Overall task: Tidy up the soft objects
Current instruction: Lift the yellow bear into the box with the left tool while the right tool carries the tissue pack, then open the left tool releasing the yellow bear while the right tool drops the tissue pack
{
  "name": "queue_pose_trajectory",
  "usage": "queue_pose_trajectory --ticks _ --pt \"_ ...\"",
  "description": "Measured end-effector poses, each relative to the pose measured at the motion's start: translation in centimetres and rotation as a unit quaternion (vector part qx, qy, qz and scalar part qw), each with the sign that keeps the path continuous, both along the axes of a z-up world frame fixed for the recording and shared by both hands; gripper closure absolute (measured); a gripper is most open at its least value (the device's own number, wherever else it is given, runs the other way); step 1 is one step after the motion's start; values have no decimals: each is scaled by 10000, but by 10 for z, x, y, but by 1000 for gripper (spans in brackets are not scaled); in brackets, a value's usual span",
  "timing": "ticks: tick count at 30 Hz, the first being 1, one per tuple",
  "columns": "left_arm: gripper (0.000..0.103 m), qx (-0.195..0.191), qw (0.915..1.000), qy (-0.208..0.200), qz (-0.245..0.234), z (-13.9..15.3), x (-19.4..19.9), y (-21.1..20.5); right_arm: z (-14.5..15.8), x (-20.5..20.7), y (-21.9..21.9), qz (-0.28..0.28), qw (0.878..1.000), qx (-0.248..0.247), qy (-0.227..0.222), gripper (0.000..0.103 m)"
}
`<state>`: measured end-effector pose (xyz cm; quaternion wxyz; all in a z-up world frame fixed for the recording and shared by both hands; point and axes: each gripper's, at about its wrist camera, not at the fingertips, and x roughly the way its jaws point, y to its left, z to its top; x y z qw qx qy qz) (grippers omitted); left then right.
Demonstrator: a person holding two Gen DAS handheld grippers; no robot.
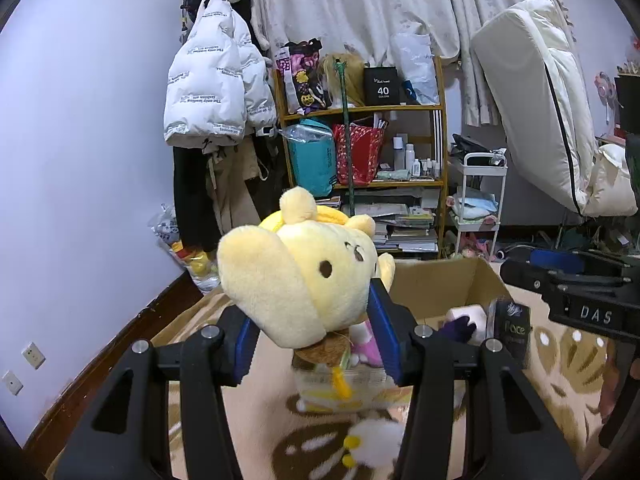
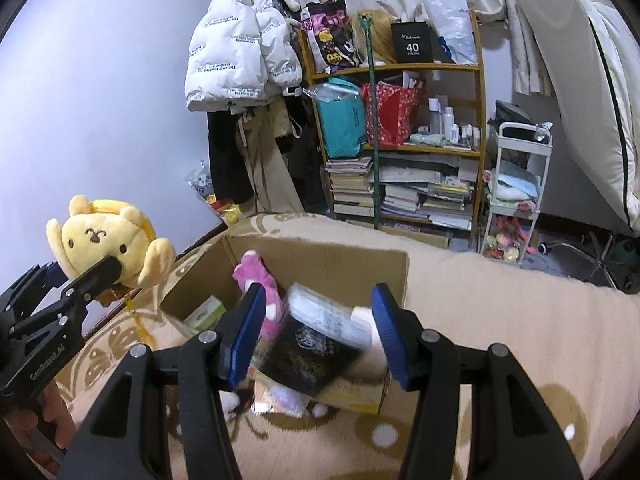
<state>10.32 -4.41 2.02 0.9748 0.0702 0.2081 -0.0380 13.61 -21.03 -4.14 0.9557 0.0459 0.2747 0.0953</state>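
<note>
A yellow plush dog (image 1: pixel 296 276) is being gripped between the left gripper's (image 1: pixel 316 336) blue pads, above the patterned blanket (image 2: pixel 500 320). A dark packet (image 2: pixel 308 356) is being clamped by the right gripper (image 2: pixel 320 340) over the cardboard box (image 2: pixel 340 264), beyond which a bookshelf (image 2: pixel 404 152) is seen.

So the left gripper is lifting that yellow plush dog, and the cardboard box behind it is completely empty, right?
Not quite. The left gripper does hold the yellow plush dog, but the cardboard box is not empty: the right wrist view shows a pink plush and packets inside.
</note>
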Motion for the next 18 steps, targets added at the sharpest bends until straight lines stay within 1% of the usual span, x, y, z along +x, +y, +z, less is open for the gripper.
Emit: queue_pose_trajectory --ticks 4,5,7,9,11,13,14,15,17,18 --pt "54 -40 9998 186 -64 -8 19 -8 -3 12 -3 -57 10000 8 -48 45" --pt "53 -44 9996 255 -118 -13 24 -11 -4 16 -4 -53 10000 -13 -15 47" --pt "53 -19 9989 401 -227 -22 31 -17 -10 25 -6 -44 10000 -28 81 57" --pt "50 20 9974 649 -308 -34 40 -23 -16 32 -9 -20 9998 63 192 57" --pt "49 -5 9966 778 -286 -41 45 -24 -21 34 -11 0 9997 77 235 57" --pt "44 -31 9963 814 -273 -45 47 -25 -23 34 -11 -2 9997 48 254 57" --pt "38 -6 9964 806 -268 -46 47 -26 -25 35 -12 -3 9996 52 277 57" --pt "29 58 9967 777 -230 -47 46 -26 -26 36 -13 -6 9995 83 309 57" --pt "23 112 9974 699 -150 -48 41 -24 -27 36 -16 -25 9993 180 328 56" --pt "23 110 9974 695 -129 -49 40 -23 -27 35 -17 -21 9991 248 336 56"
